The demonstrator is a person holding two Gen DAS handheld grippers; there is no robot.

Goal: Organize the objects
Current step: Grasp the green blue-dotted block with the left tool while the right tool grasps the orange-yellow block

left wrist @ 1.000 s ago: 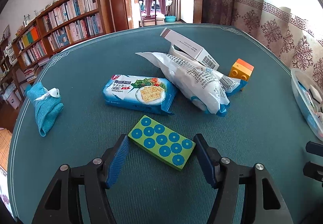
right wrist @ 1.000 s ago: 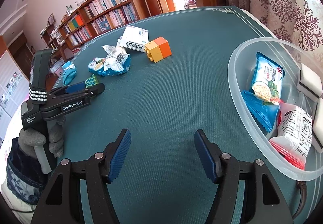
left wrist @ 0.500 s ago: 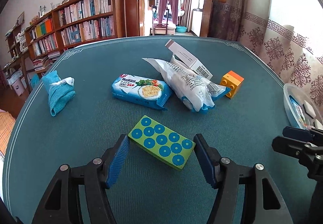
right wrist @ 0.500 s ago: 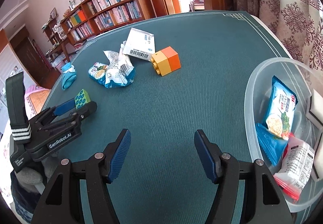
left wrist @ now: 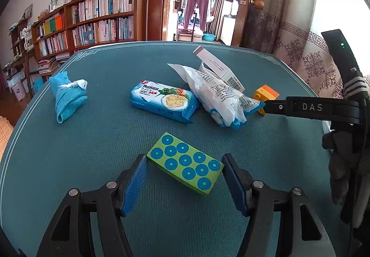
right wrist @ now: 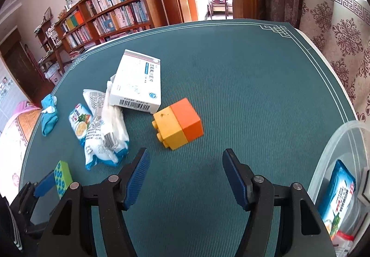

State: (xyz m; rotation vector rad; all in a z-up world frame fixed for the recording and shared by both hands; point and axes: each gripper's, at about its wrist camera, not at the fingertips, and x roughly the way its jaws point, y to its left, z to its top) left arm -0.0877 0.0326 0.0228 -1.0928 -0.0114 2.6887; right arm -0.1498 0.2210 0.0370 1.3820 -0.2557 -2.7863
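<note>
white box [right wrist: 136, 82] beside orange block [right wrist: 178, 126]

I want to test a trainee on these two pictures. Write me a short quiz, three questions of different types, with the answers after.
1. True or false: the green block sits between the fingers of the left hand-held gripper.
2. What lies nearest ahead of the right hand-held gripper? A) blue cloth B) orange and yellow block C) white box
3. Fill in: the clear tub already holds a ____ packet.

Key: 1 true; 2 B, the orange and yellow block; 3 cracker, the cracker packet.
</note>
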